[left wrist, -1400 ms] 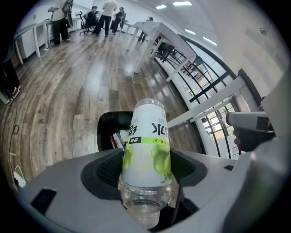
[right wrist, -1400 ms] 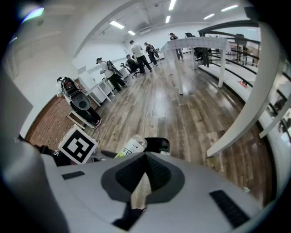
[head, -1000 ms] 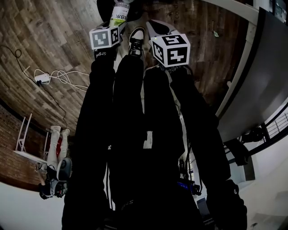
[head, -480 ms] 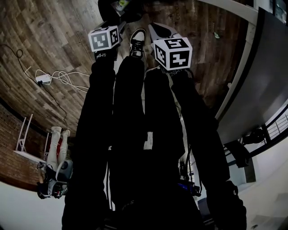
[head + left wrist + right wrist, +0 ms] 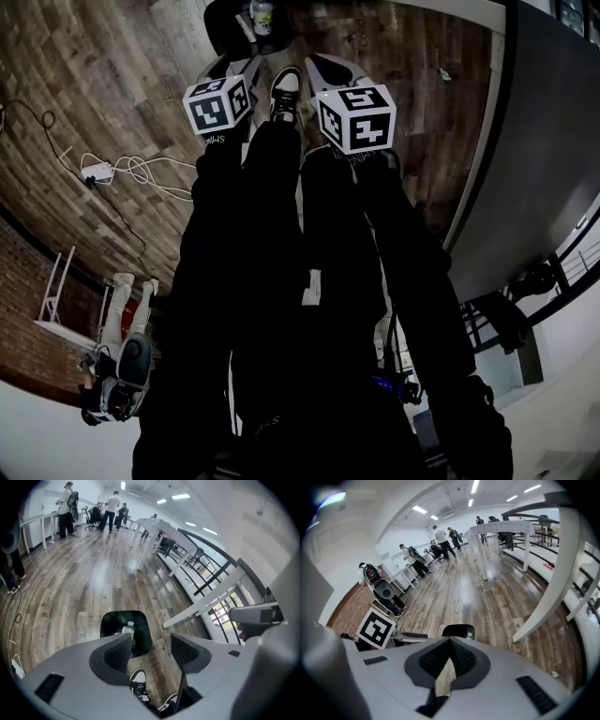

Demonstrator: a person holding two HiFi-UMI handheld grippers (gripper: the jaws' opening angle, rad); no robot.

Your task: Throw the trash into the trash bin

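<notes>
- The left tool [image 5: 150, 645] stands wide with nothing between its jaws; only wood floor [image 5: 70, 588] and the person's shoes [image 5: 138, 681] show through the gap. Its jaws have just been closing a little from their widest spread.
- The right tool [image 5: 450, 640] has its jaws brought together, tips meeting, and grips nothing that I can see.
- What has changed: a second ago the bottle [image 5: 128, 629] was at the left tool's tips above the bin's opening. Half a second ago it was already inside. Now it lies in the trash bin [image 5: 110, 623], with its white cap and green label showing against the dark lining.
- In the head view the left tool has drawn back from the bin, so more of the opening shows than before. Both marker cubes sit over the person's dark sleeves.
- The bin stands on open floor just ahead of the shoes, well apart from the long desk [image 5: 544, 187] on the right side of the head view.
- For the task, the drop of this bottle looks done, and both tools are free.
- A small scrap [image 5: 443, 71] lies on the floor near that desk's edge. It is too small to tell what it is, though it could be more trash to fetch.
</notes>
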